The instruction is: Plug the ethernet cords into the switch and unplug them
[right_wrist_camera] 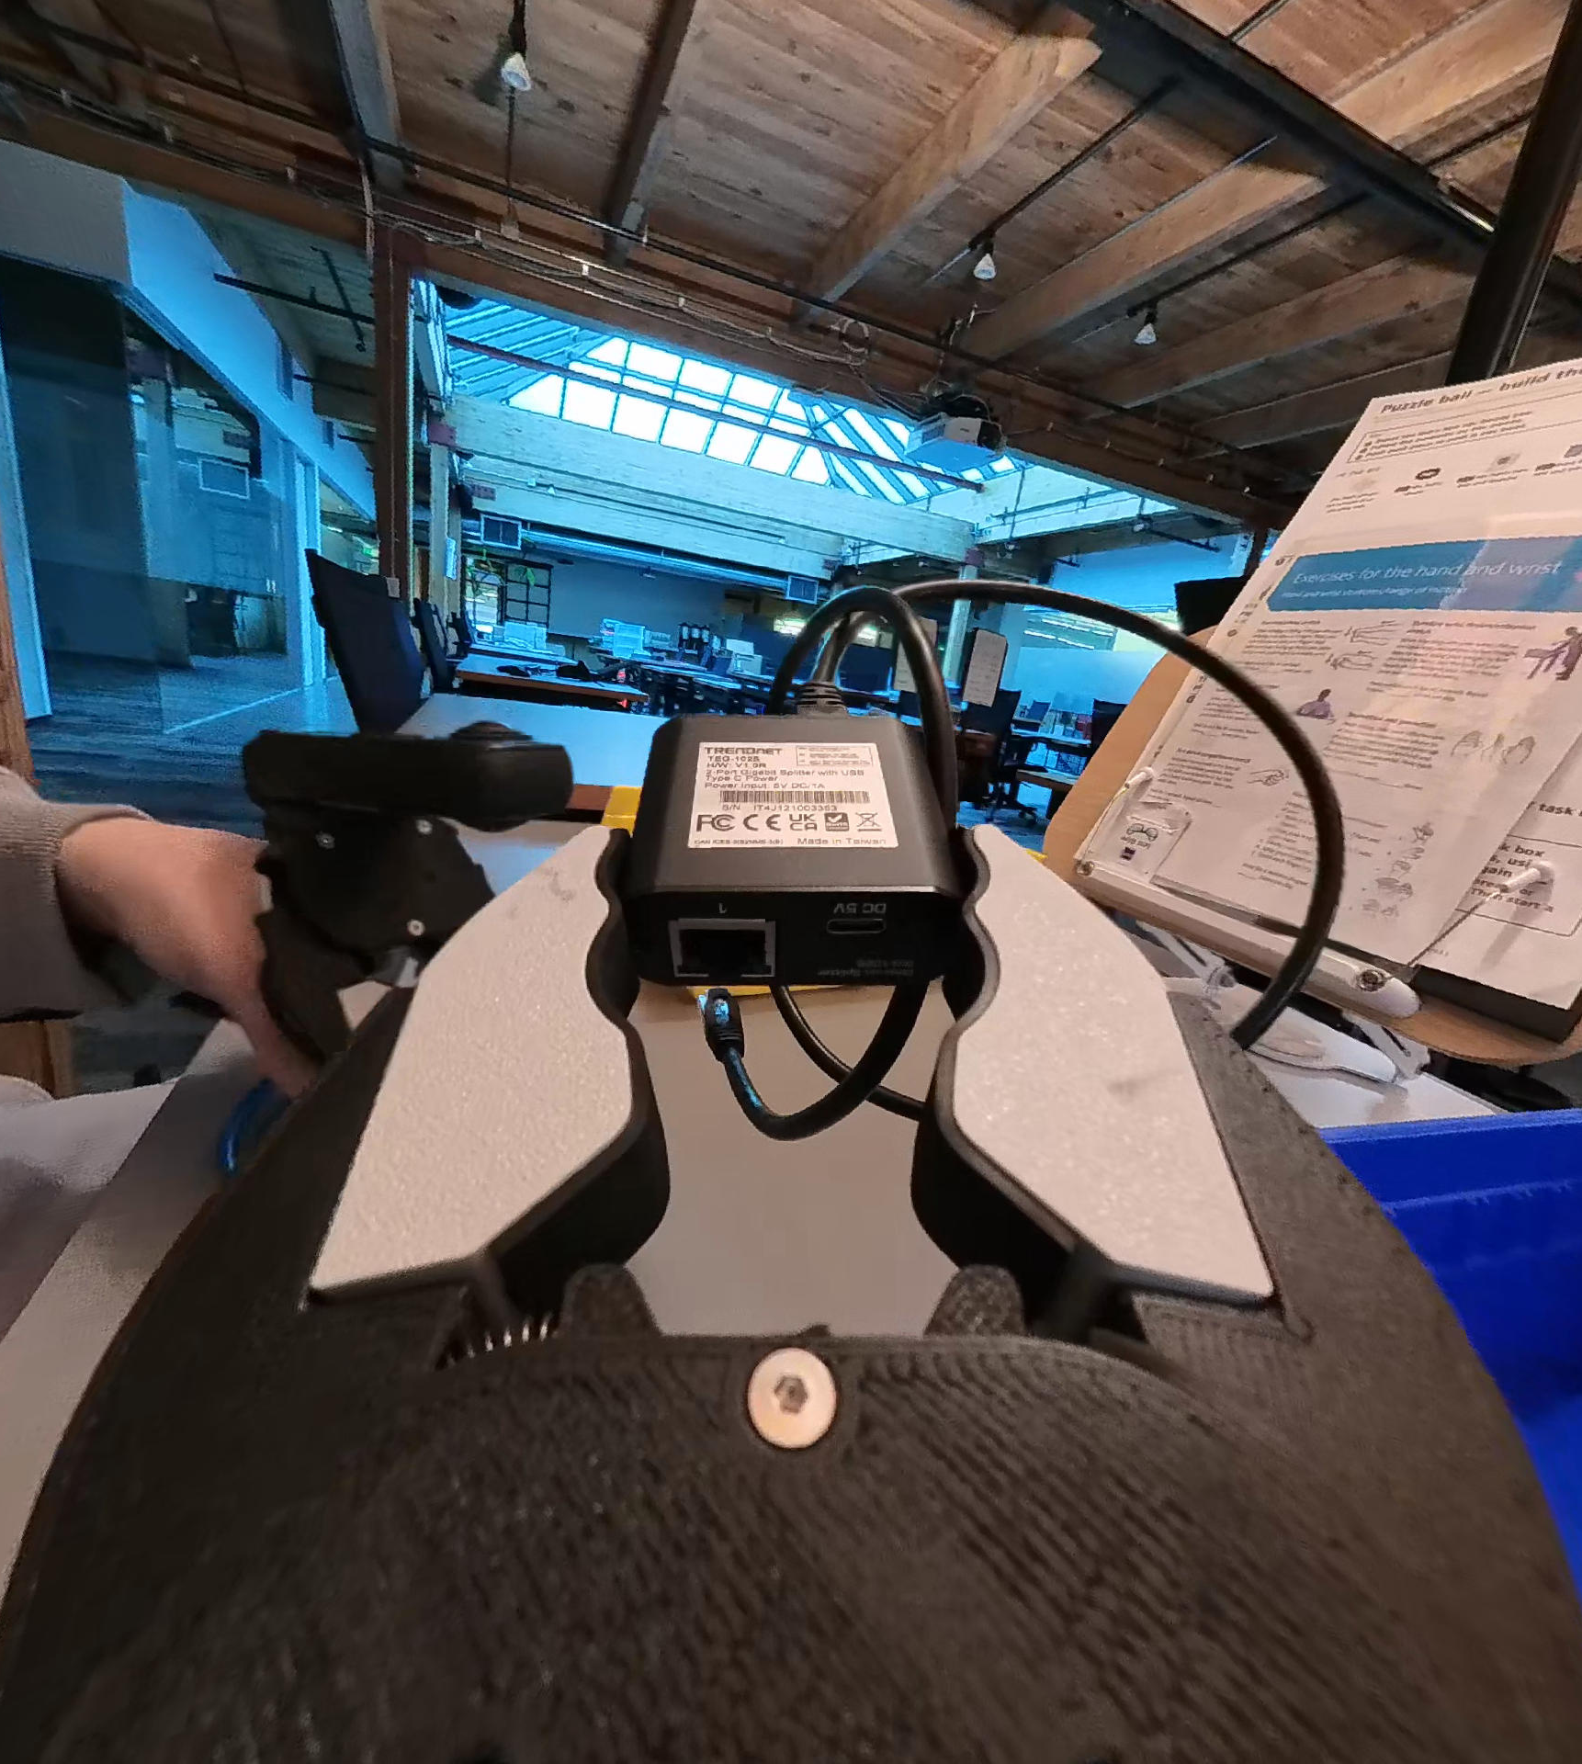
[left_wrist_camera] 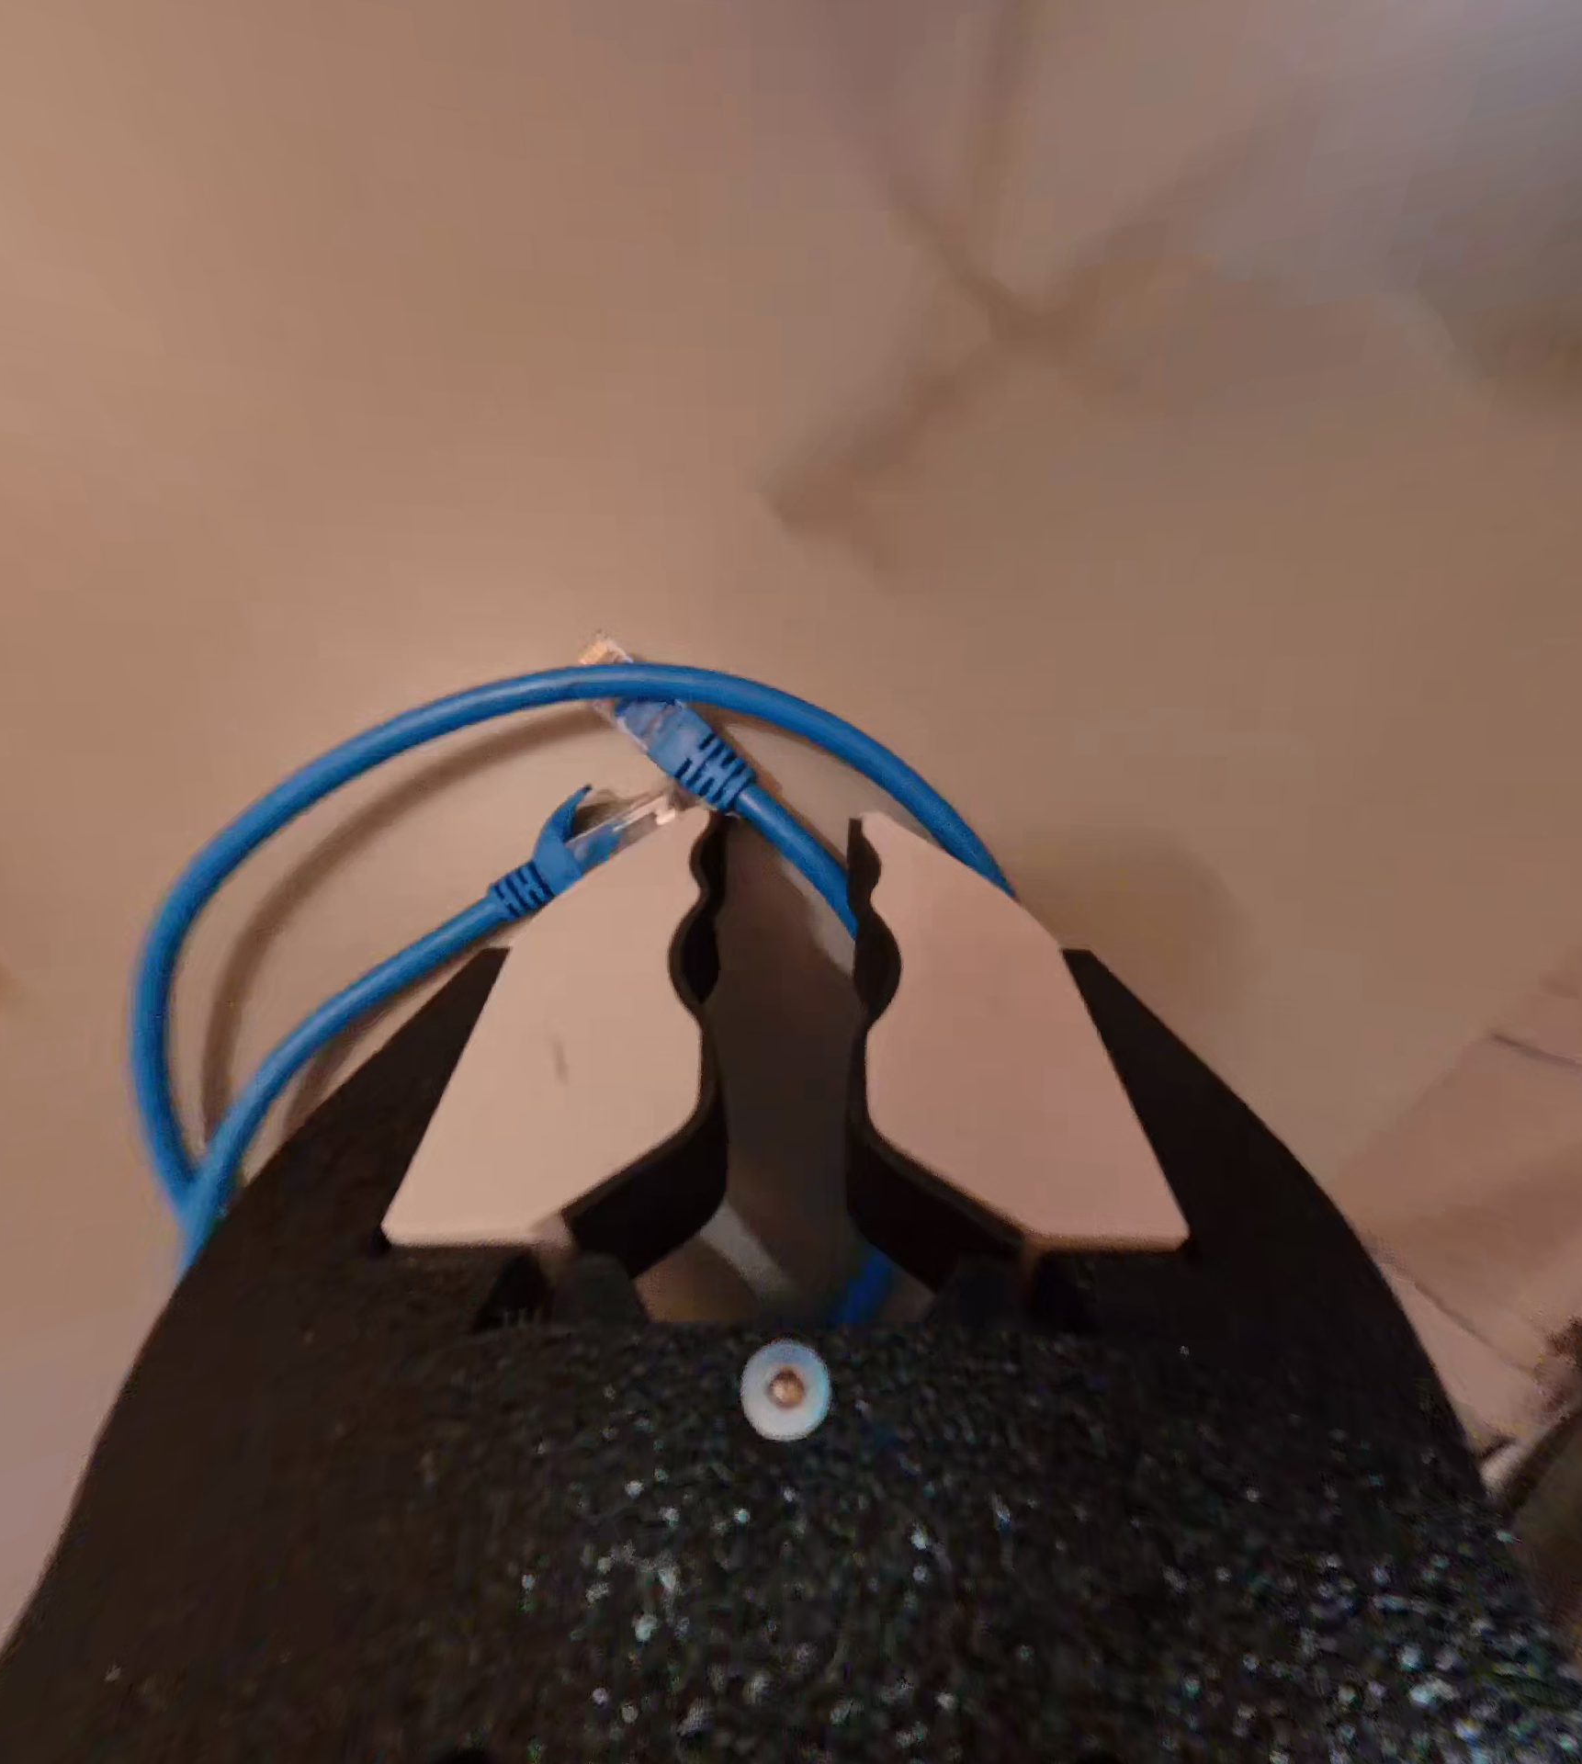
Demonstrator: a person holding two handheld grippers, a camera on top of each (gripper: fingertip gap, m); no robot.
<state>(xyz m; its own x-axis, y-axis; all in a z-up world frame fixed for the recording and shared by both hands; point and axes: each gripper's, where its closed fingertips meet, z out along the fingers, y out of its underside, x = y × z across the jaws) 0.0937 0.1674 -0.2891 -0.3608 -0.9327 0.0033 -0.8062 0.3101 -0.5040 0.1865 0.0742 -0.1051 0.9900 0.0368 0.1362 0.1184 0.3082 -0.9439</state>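
In the left wrist view my left gripper (left_wrist_camera: 787, 830) points down at the table, its jaws a little apart and holding nothing. A blue ethernet cord (left_wrist_camera: 291, 792) lies looped under it. One plug (left_wrist_camera: 663, 730) lies just beyond the fingertips and the other plug (left_wrist_camera: 606, 830) lies by the left fingertip. In the right wrist view my right gripper (right_wrist_camera: 792, 850) is shut on a small black switch (right_wrist_camera: 782, 873), held above the table with its labelled side up and an empty port (right_wrist_camera: 720, 945) facing me. A black cord (right_wrist_camera: 1245, 687) leaves its far end and loops round, with the free plug (right_wrist_camera: 720, 1021) hanging below.
A hand (right_wrist_camera: 167, 907) holds the left gripper (right_wrist_camera: 367, 859) at the left, over the white table (right_wrist_camera: 24, 1384), where a bit of blue cord (right_wrist_camera: 243, 1126) shows. A blue bin (right_wrist_camera: 1532, 1336) sits at the lower right. A wooden stand with printed sheets (right_wrist_camera: 1436, 716) stands at the right. My hands' fingertips stand some 20 centimeters from each other.
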